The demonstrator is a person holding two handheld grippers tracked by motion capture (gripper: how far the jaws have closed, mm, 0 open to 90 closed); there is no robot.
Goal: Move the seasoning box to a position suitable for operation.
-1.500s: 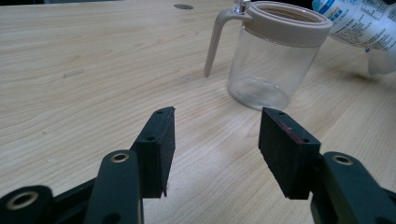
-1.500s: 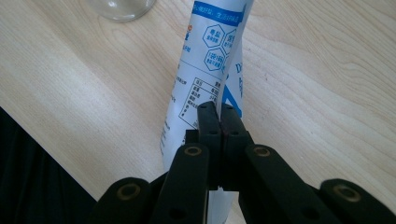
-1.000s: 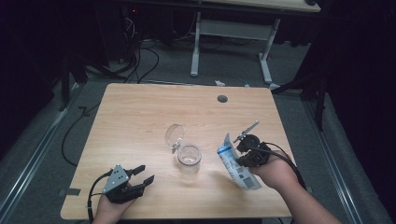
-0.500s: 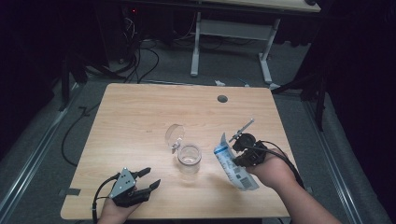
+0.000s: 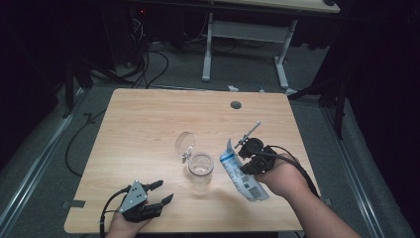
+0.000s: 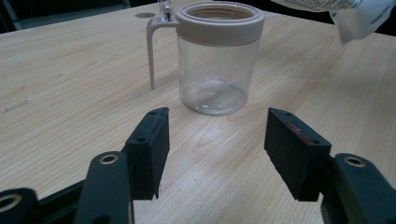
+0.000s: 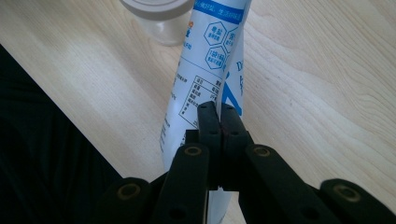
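beside the jar [image 5: 200,168], right gripper [image 7: 219,116] fingers clamped on white pouch [image 7: 205,70], left gripper [image 6: 212,140] fingers just widened, nothing between

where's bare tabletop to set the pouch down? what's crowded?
Free: the whole far half of the table, from the jar's open lid back to the cable hole, and the left side above the left gripper. Crowded: the near middle, where the jar stands beside the pouch pinched in the right gripper.
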